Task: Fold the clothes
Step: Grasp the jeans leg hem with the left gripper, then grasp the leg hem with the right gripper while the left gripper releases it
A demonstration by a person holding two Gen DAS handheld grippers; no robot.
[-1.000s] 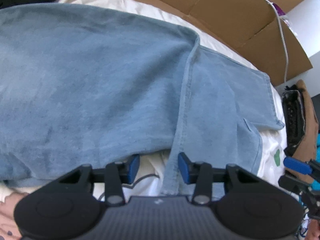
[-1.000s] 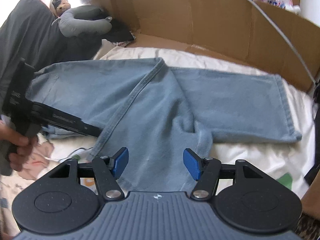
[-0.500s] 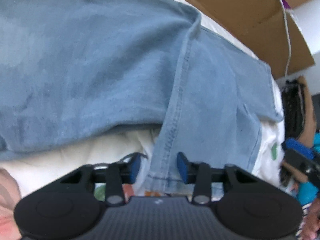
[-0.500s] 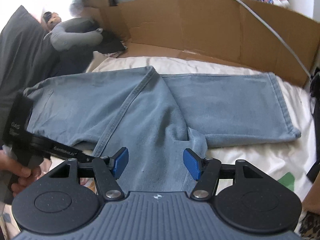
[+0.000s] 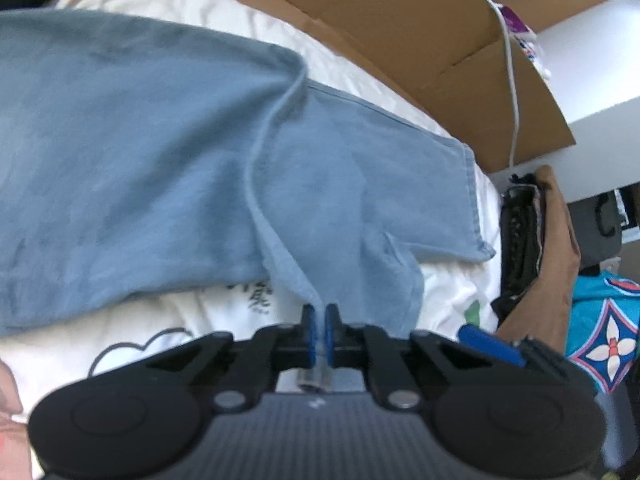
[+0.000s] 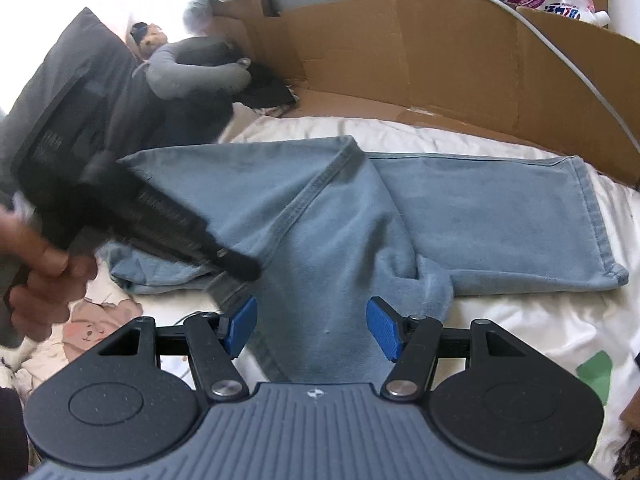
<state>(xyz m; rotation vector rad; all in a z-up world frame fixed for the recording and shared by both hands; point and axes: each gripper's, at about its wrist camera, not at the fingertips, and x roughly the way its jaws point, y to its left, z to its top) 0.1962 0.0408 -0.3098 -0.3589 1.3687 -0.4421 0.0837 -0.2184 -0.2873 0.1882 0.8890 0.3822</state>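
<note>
Jeans (image 5: 160,152) hem sat pinched in left gripper (image 5: 319,330), just closed; right gripper (image 6: 312,326) gaped wide; only right view showed hand (image 6: 36,268).

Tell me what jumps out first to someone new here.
The light blue jeans spread across the white bedding, one leg bent toward the camera. The left gripper, its jaws just closed, pinches that leg's hem edge, while the right gripper stands open over the same leg.

white printed bedsheet (image 6: 540,320) underneath, cartoon prints on it. flattened cardboard (image 6: 420,52) propped along the far edge, white cable (image 6: 568,64) draped over. dark pillow (image 6: 76,80) at left (strong backlight behind it, blown out). pale wall (image 5: 592,52) beyond.
</note>
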